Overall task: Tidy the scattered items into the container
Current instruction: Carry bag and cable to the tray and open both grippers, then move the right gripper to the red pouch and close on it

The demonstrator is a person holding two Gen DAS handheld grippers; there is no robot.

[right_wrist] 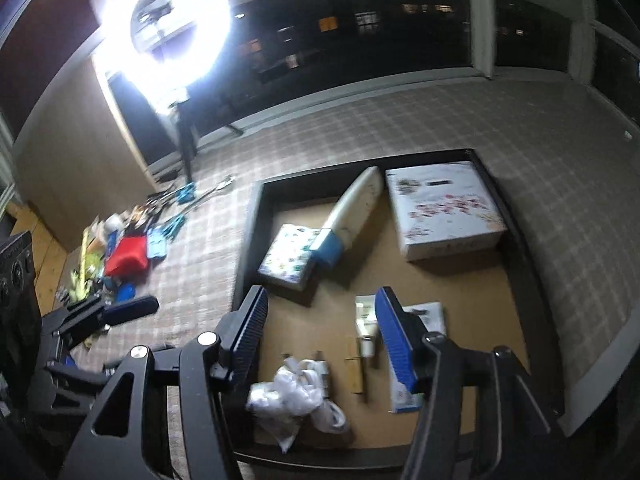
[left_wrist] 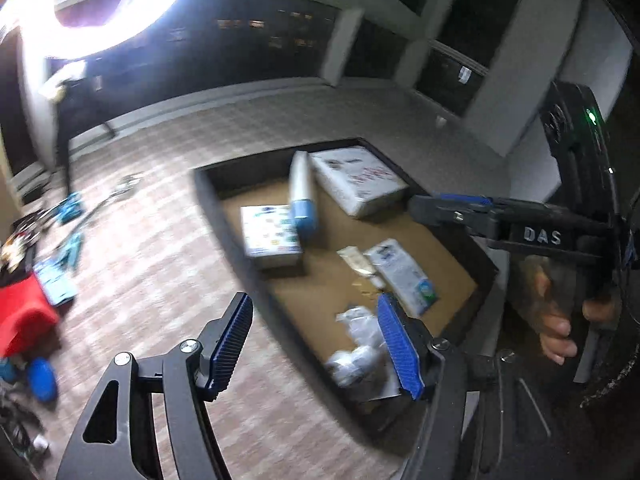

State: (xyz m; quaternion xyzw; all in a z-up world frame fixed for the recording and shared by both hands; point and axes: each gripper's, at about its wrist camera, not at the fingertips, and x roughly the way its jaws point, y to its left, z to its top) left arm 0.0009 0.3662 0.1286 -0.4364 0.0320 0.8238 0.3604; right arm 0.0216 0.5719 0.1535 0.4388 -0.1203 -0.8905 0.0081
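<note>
Black-walled shallow container [right_wrist: 520, 248] with a brown floor sits on the checked carpet [right_wrist: 560, 152], holding 2 white boxes, a white tube and a crumpled white plastic bag [right_wrist: 286, 398]. Left gripper [left_wrist: 316, 346] and right gripper [right_wrist: 320, 338] hover above it, jaws wide and empty.

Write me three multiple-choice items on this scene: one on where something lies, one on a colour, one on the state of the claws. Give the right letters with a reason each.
1. Where does the large white box lie?
A. in a far corner of the container
B. on the checked floor
C. on the red item

2. What colour is the cap of the white tube that leans on the small box?
A. red
B. blue
C. yellow

3. How do the left claw and right claw stand?
A. both shut on a bag
B. one open, one shut
C. both open, holding nothing

Answers: 1 A, it sits against the tray's far walls; 2 B, the tube's lower end is blue; 3 C, each view shows spread fingers with nothing between them.
</note>
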